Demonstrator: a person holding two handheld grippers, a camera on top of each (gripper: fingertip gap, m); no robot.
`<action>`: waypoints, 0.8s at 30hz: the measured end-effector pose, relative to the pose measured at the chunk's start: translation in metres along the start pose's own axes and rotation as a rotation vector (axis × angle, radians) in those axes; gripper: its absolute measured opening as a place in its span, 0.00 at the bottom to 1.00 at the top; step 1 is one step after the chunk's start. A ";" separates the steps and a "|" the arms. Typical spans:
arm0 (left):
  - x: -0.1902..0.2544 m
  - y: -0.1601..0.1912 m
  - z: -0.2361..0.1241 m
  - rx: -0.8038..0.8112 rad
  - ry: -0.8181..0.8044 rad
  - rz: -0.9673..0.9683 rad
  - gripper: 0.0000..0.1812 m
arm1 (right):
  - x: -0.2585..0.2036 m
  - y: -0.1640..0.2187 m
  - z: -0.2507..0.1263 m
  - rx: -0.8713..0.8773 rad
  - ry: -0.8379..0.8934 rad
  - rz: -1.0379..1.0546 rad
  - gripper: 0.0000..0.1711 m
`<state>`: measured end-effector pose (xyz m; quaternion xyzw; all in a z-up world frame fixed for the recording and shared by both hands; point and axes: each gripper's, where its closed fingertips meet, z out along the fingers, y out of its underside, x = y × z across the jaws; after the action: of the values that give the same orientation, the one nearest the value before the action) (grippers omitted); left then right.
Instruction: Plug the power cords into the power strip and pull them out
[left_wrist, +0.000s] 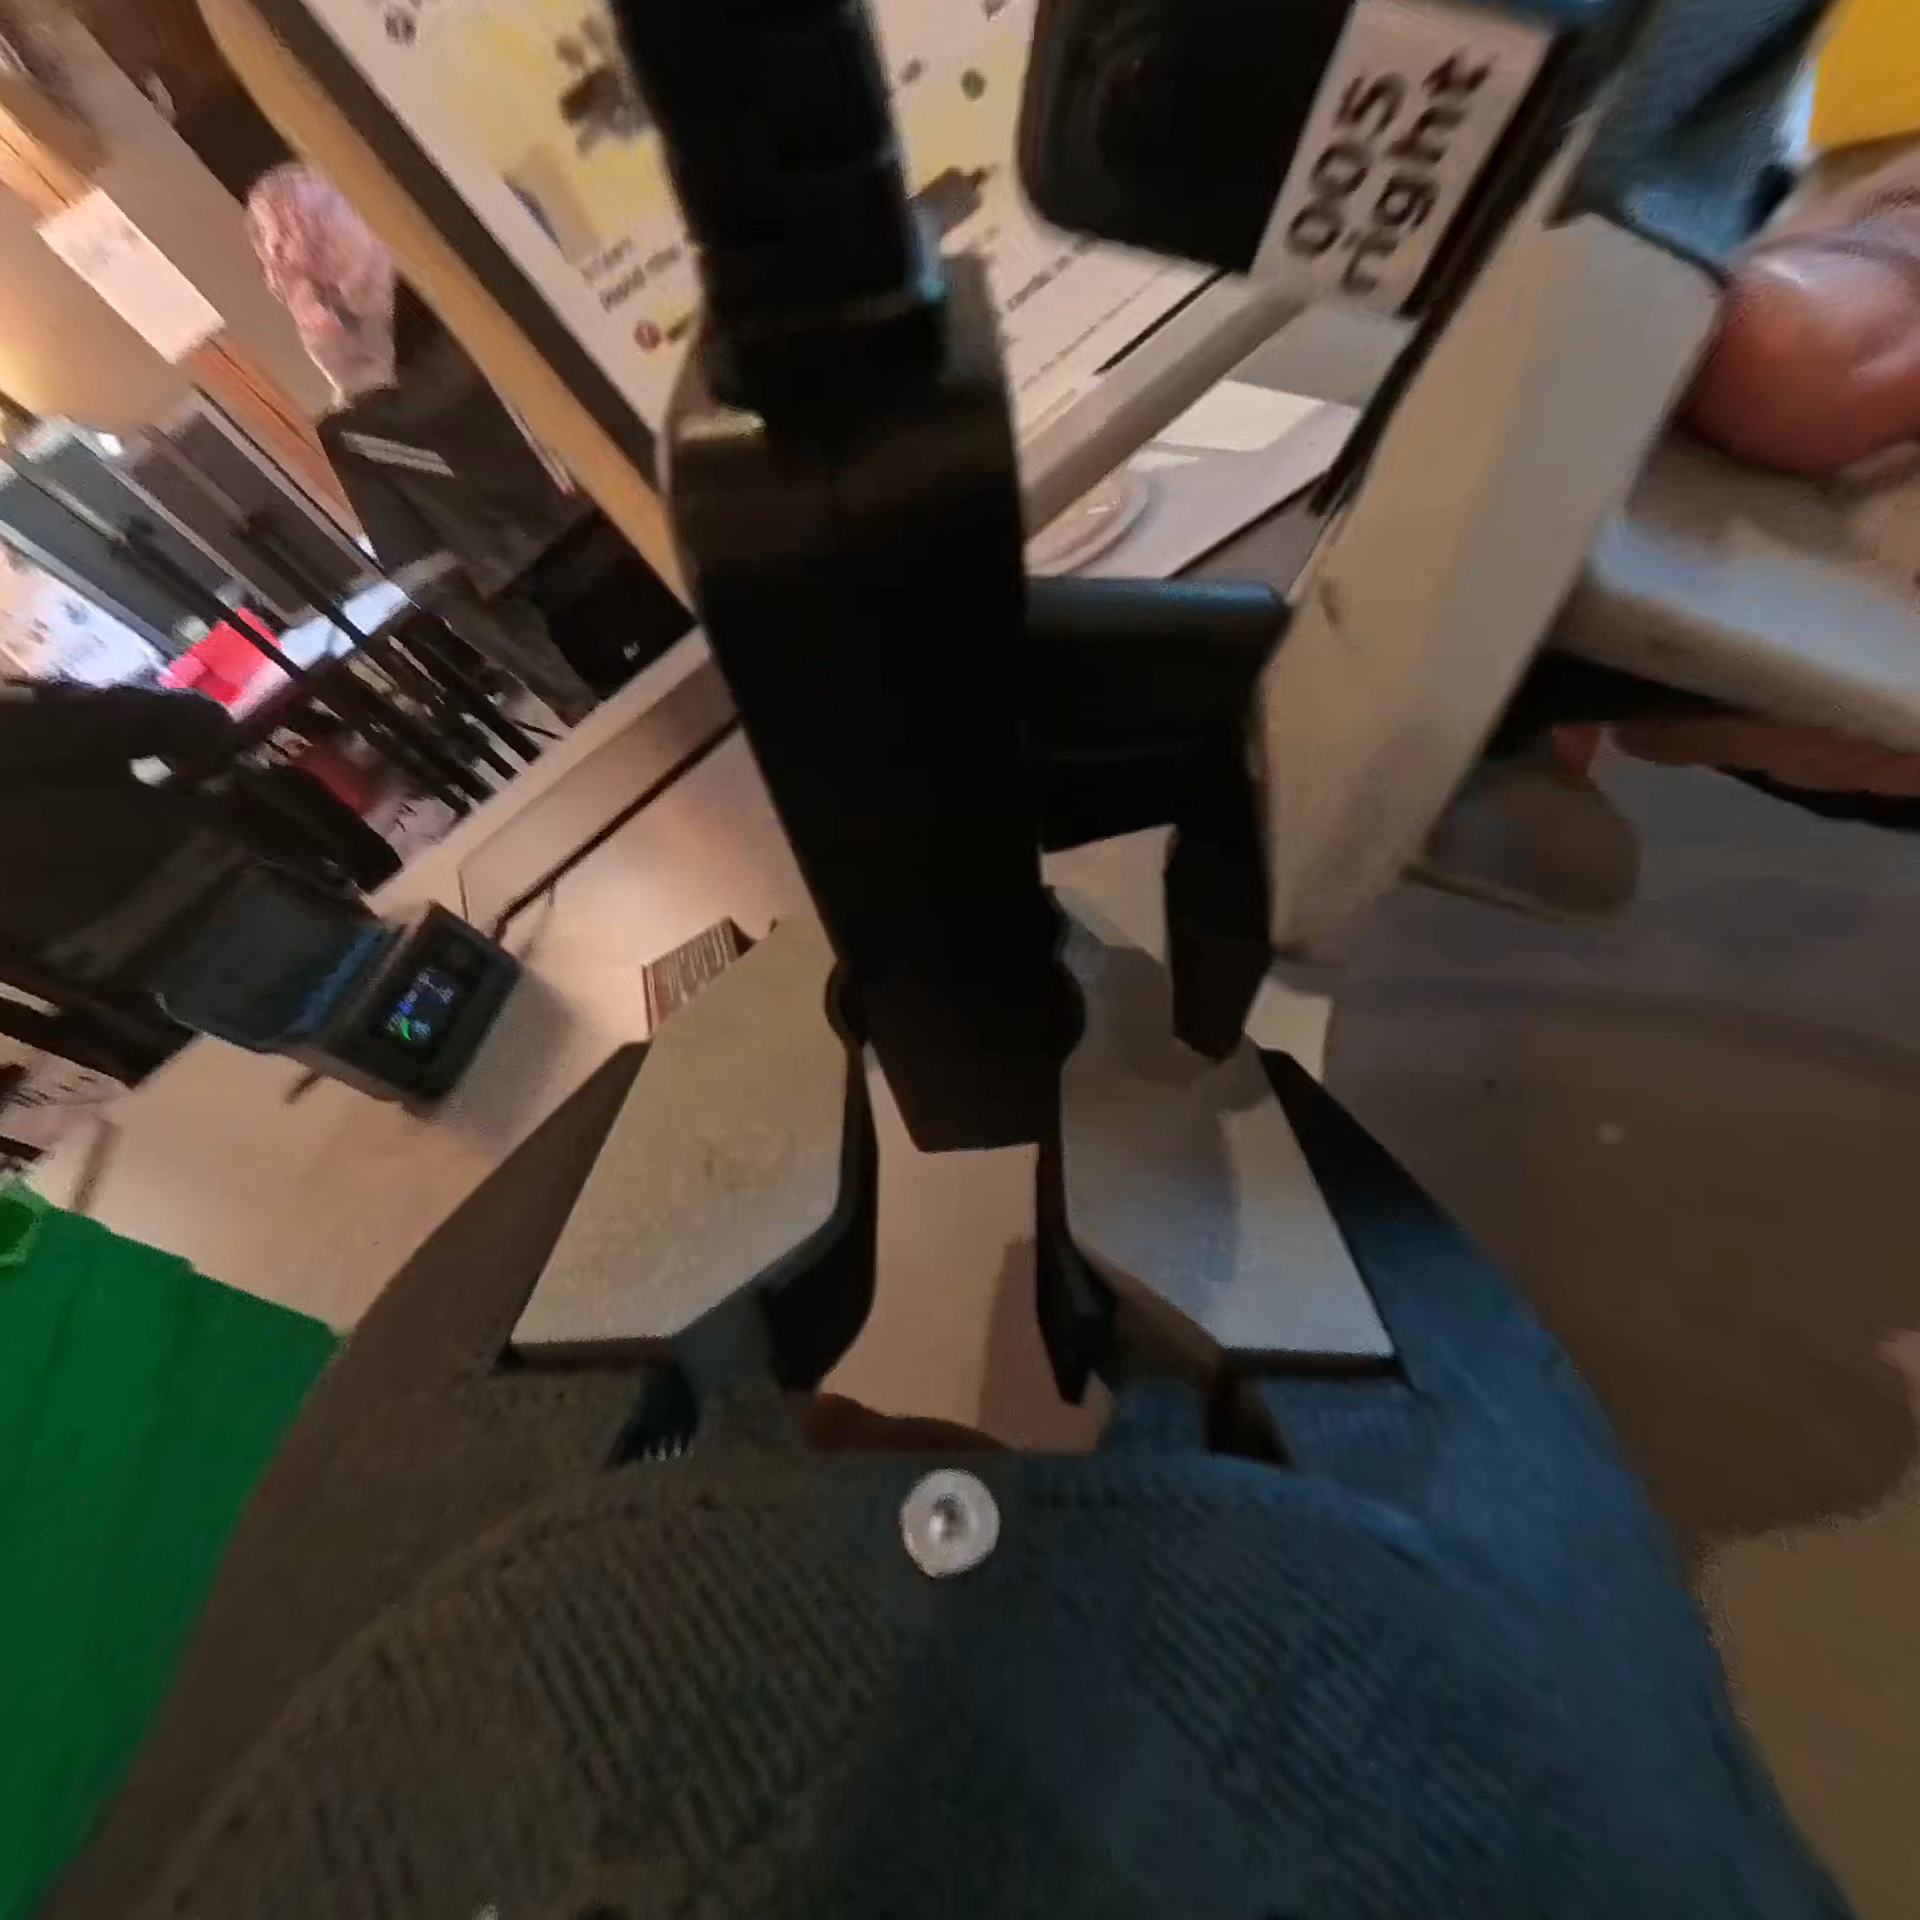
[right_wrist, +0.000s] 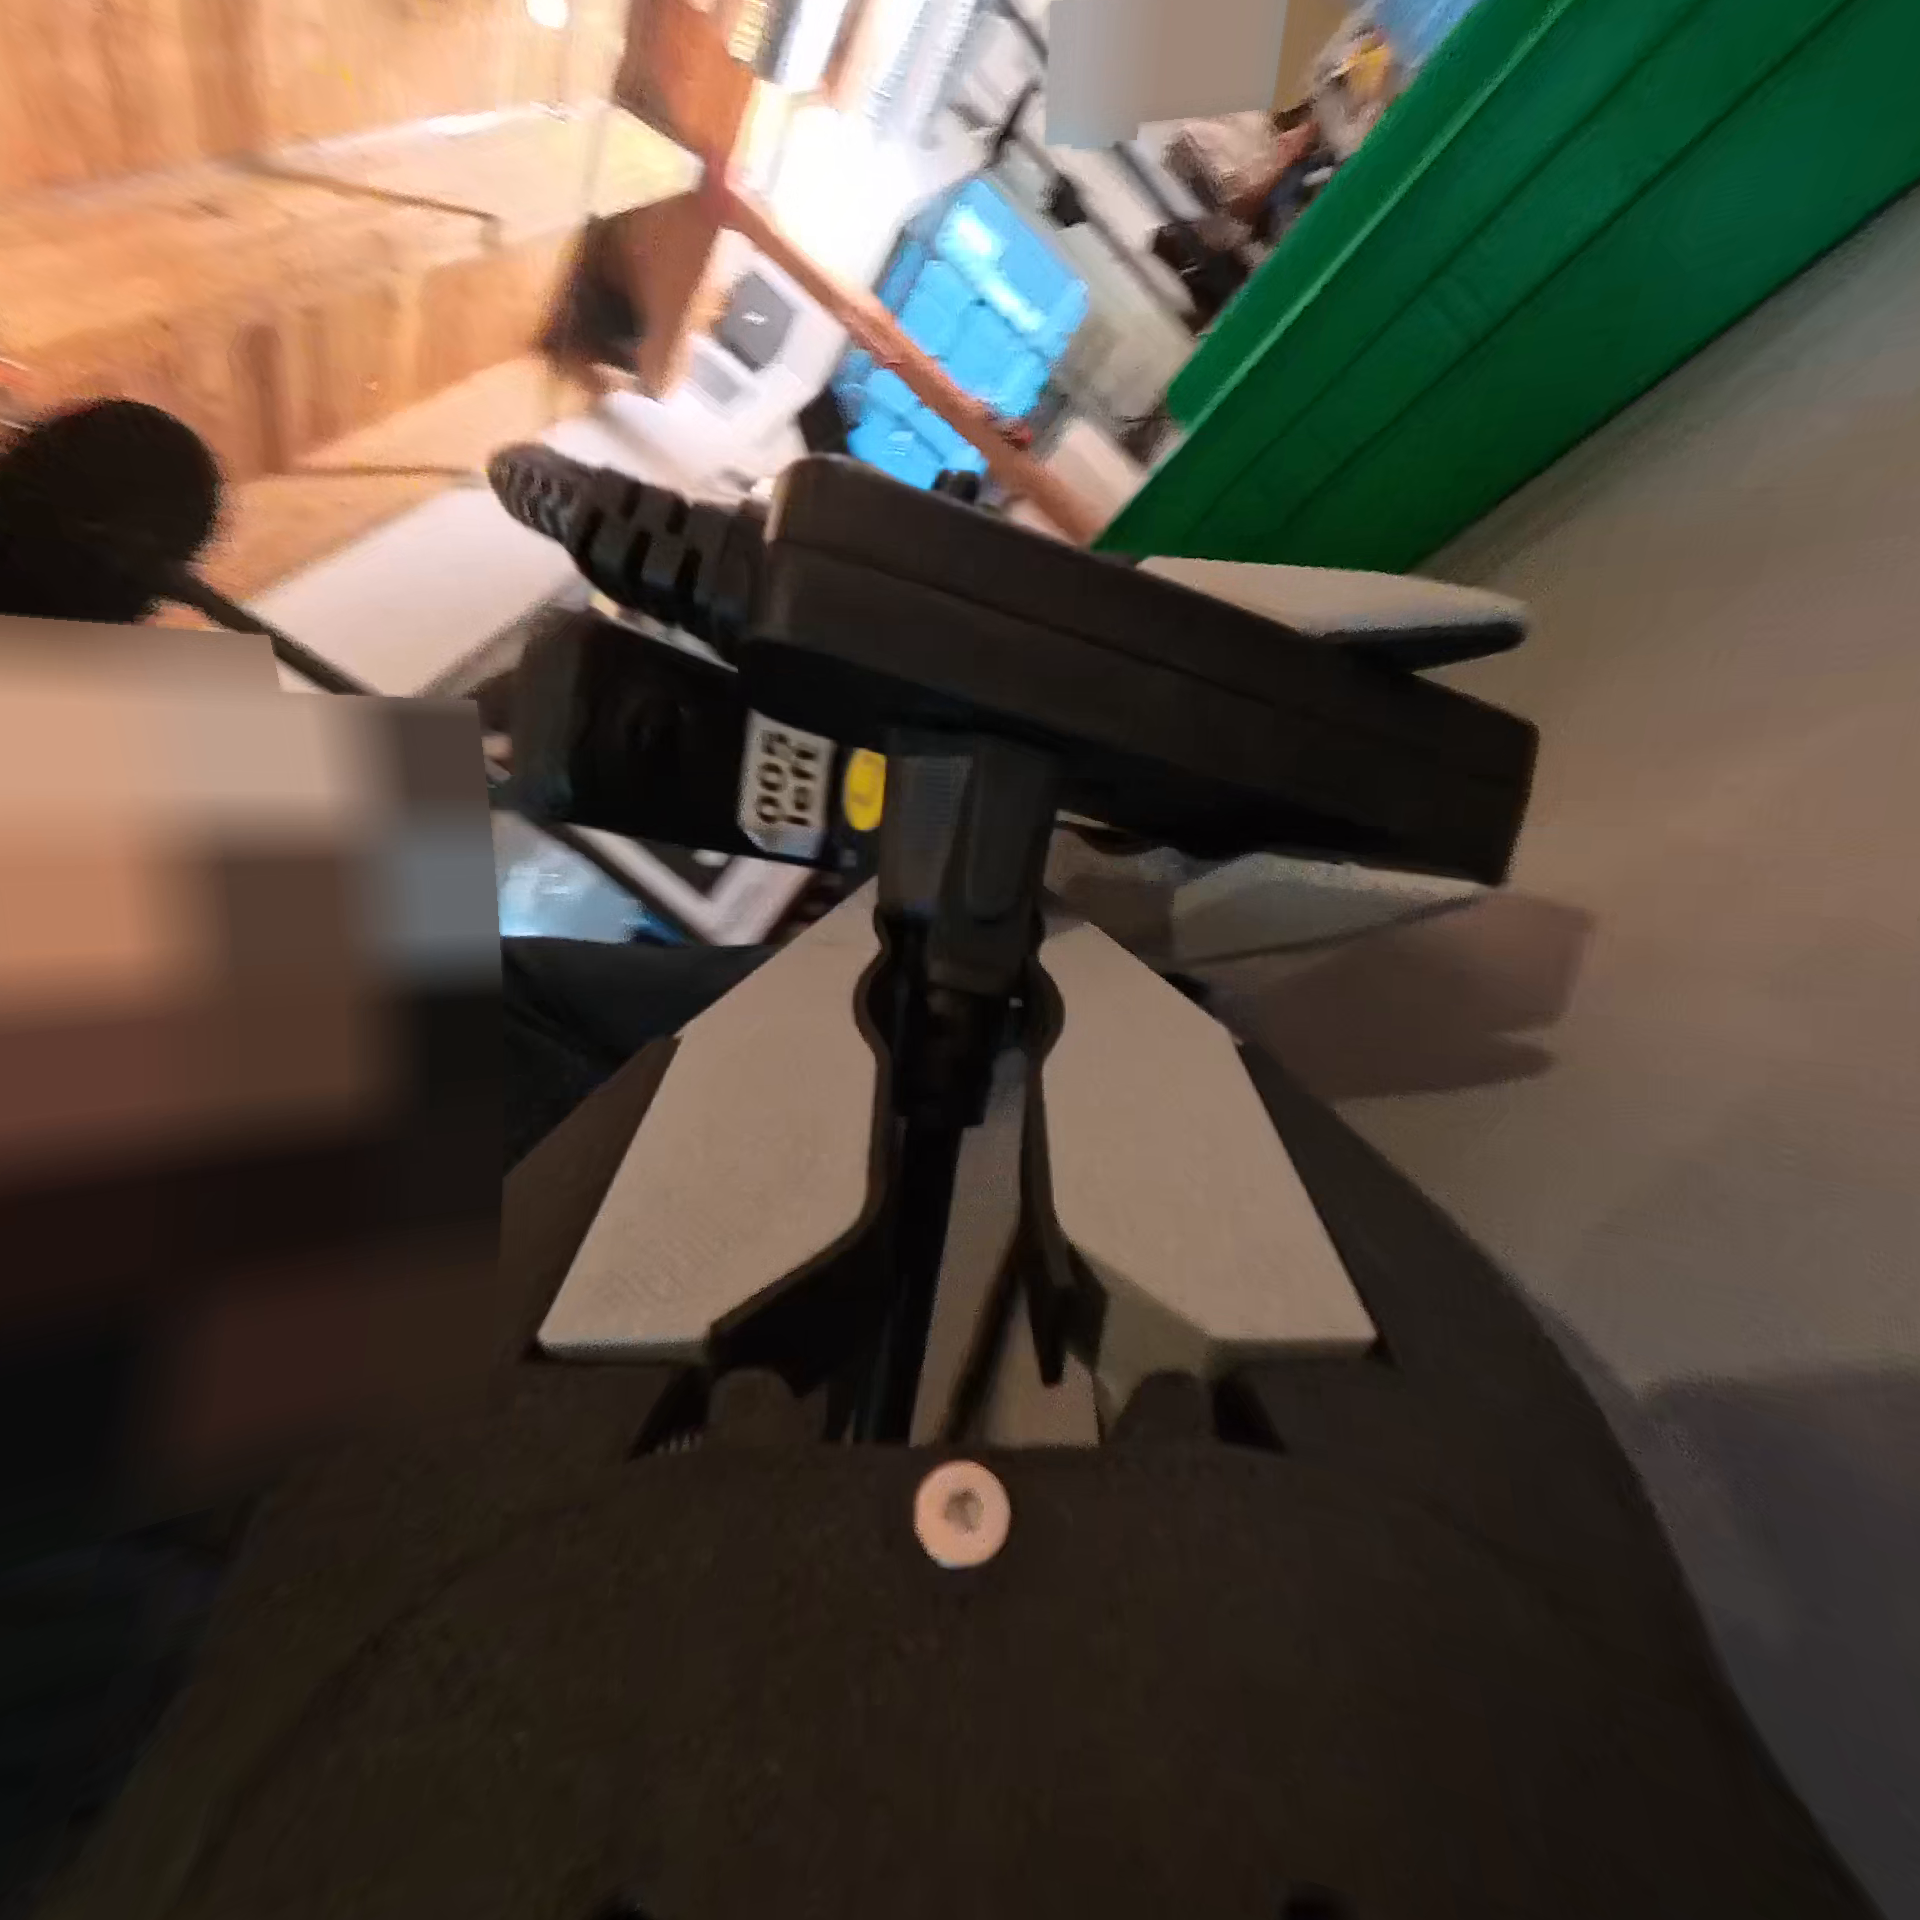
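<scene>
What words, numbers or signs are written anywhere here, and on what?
I don't quote writing; these bear it.
White label, left wrist view, upper right: bold black print.
Small screen, left: coloured marks, too small.
Printed white panel behind: blurred.
White tag and yellow sticker, right wrist view: blurred.

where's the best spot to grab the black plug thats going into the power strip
By the plug body's flat sides, coming from the cord end, opposite the power strip. The right hand-held gripper already grips it that way, its cord running back between the fingers, so push or pull should stay in line with the socket.
</scene>
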<state>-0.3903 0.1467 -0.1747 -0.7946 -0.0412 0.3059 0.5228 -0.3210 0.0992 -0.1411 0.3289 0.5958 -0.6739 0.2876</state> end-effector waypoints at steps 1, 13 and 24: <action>-0.002 0.003 0.001 -0.012 0.006 -0.030 0.15 | 0.007 -0.002 0.000 -0.003 0.081 -0.055 0.10; 0.001 -0.007 -0.005 0.050 0.077 -0.102 0.15 | 0.002 -0.004 0.003 -0.047 0.240 -0.337 0.11; -0.024 -0.011 -0.010 0.055 -0.130 0.004 0.15 | -0.007 -0.014 0.014 0.090 0.133 -0.195 0.09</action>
<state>-0.4016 0.1348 -0.1521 -0.7585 -0.0652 0.3591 0.5399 -0.3290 0.0867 -0.1254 0.3261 0.6119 -0.7014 0.1653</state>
